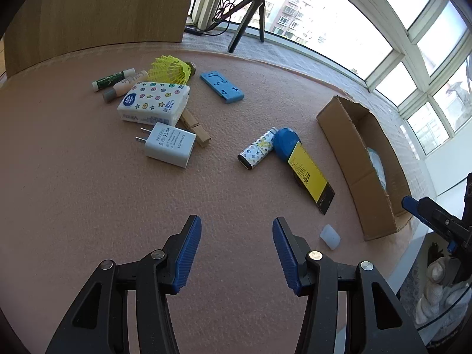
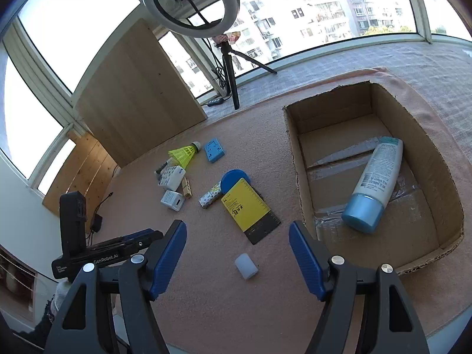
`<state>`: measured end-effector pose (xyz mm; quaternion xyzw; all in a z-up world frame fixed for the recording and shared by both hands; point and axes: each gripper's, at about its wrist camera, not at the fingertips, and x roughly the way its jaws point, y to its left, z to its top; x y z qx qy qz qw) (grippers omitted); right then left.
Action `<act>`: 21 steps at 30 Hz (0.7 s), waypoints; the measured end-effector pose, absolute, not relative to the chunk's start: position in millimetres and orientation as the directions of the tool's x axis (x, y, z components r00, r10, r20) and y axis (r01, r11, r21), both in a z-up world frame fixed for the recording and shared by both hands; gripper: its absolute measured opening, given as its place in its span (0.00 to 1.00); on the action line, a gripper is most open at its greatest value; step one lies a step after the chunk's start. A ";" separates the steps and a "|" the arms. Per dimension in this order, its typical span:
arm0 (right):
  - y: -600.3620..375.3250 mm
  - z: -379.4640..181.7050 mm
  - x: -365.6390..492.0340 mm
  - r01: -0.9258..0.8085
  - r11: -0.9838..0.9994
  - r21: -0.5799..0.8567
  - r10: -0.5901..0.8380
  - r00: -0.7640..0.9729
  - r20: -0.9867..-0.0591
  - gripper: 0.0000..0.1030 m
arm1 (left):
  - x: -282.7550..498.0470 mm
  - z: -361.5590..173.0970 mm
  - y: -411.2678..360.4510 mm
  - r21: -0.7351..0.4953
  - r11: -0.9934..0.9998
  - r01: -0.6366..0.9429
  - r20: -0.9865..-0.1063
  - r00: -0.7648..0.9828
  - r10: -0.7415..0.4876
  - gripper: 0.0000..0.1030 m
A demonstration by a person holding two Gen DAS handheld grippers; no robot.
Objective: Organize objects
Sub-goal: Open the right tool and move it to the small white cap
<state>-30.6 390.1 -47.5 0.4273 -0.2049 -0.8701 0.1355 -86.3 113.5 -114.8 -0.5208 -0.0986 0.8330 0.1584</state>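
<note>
We count two tongs, both spread wide and holding nothing: the left tongs (image 1: 237, 230) over bare desk (image 1: 88, 194), the right tongs (image 2: 237, 236) above the desk's near part, just left of the box.

One cardboard box (image 2: 298, 159), open-topped, stands on the right side of the desk. Inside it we find one white lotion bottle (image 2: 379, 171) with a light blue cap, lying on its side.

Outside the box, on the pink desk cover, we list:
- one small translucent white cap-like piece (image 2: 245, 265), nearest the right tongs;
- one yellow-and-black card (image 2: 246, 206), lying partly over one round blue lid (image 2: 234, 177);
- one patterned cylindrical tube (image 1: 256, 151), touching that lid;
- one white plug adapter (image 1: 171, 144), two prongs showing;
- one wooden clothespin (image 1: 196, 128), partly under the tissue pack;
- one tissue pack (image 1: 155, 101) printed with stars and dots;
- one yellow shuttlecock (image 1: 171, 69), just behind the pack;
- one blue plastic holder (image 1: 221, 87), apart to the right of the shuttlecock;
- two small tubes left of the pack: one green-patterned stick (image 1: 113, 79), one peach tube (image 1: 125, 86) with a grey cap, side by side.

Behind the desk: one ring light (image 2: 190, 3) on one tripod (image 2: 231, 73), one wooden panel (image 2: 132, 100).
</note>
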 end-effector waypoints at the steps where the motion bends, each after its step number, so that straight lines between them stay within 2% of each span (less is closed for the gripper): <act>1: 383.0 -51.2 -30.6 0.069 -0.882 0.466 -0.415 -0.584 -0.698 0.67 | -86.8 -116.0 113.2 -0.325 -0.931 -0.164 -0.839 -0.405 0.364 0.53; 6: 354.4 -73.3 -36.0 0.086 -0.891 0.446 -0.424 -0.507 -0.750 0.66 | -96.5 -117.4 127.4 -0.283 -0.934 -0.218 -0.848 -0.399 0.350 0.52; 10: 338.4 -88.0 -38.2 0.088 -0.925 0.369 -0.364 -0.478 -0.799 0.66 | -116.3 -116.9 145.8 -0.225 -0.932 -0.284 -0.856 -0.399 0.328 0.52; 15: 329.6 -101.0 -38.2 0.093 -0.932 0.351 -0.354 -0.446 -0.822 0.62 | -144.1 -120.3 173.4 -0.152 -0.913 -0.379 -0.868 -0.390 0.306 0.52; 21: 328.0 -107.9 -35.6 0.081 -0.936 0.341 -0.342 -0.431 -0.835 0.62 | -174.0 -139.1 195.7 -0.107 -0.890 -0.442 -0.896 -0.346 0.279 0.50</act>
